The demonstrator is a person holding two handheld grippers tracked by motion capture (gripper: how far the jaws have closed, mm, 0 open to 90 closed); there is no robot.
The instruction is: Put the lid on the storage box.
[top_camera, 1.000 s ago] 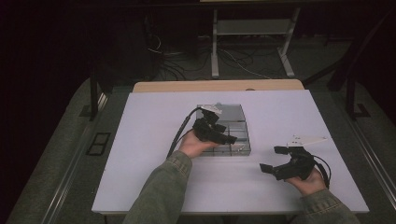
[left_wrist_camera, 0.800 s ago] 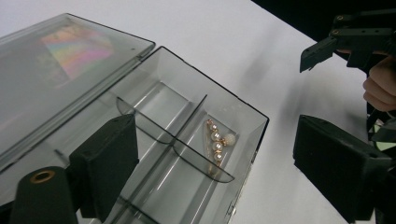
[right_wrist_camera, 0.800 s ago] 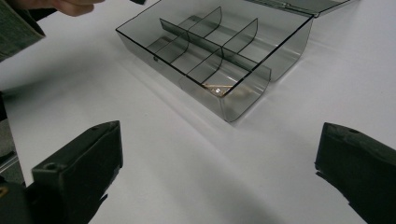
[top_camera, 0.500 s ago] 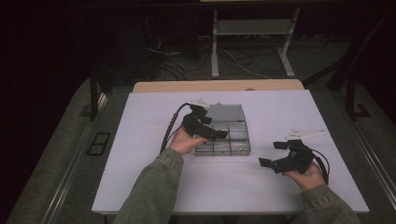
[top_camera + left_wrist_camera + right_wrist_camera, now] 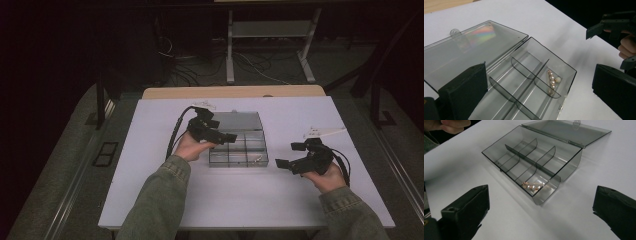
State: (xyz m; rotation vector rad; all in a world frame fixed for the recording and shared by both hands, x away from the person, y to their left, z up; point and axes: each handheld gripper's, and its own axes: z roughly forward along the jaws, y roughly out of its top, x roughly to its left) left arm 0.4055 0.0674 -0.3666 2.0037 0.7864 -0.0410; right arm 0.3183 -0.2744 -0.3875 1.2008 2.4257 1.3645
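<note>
Near the middle of the white surface lay the clear smoked-plastic compartment box, its hinged lid folded flat open on the far side. Its long axis ran across the surface, from the person's left to right, with dividers splitting it into small cells. A gold-and-pearl piece of jewellery rested in the near corner cell at the box's right end, the end facing the right hand.

Just beside the box's left end, the left hand-held gripper hovered over the near-left cells, pointing along the box's length; its jaws had just been opening and stood wide apart with nothing between them, the box floor showing through the gap in the left gripper view.

Off the box's right end, clear of it, the right hand-held gripper pointed back toward the box, its jaws also spread apart and empty. From that side the jewellery cell was the nearest corner, so the right hand looked better placed for any reach into it, coming in along the box's long axis.
</note>
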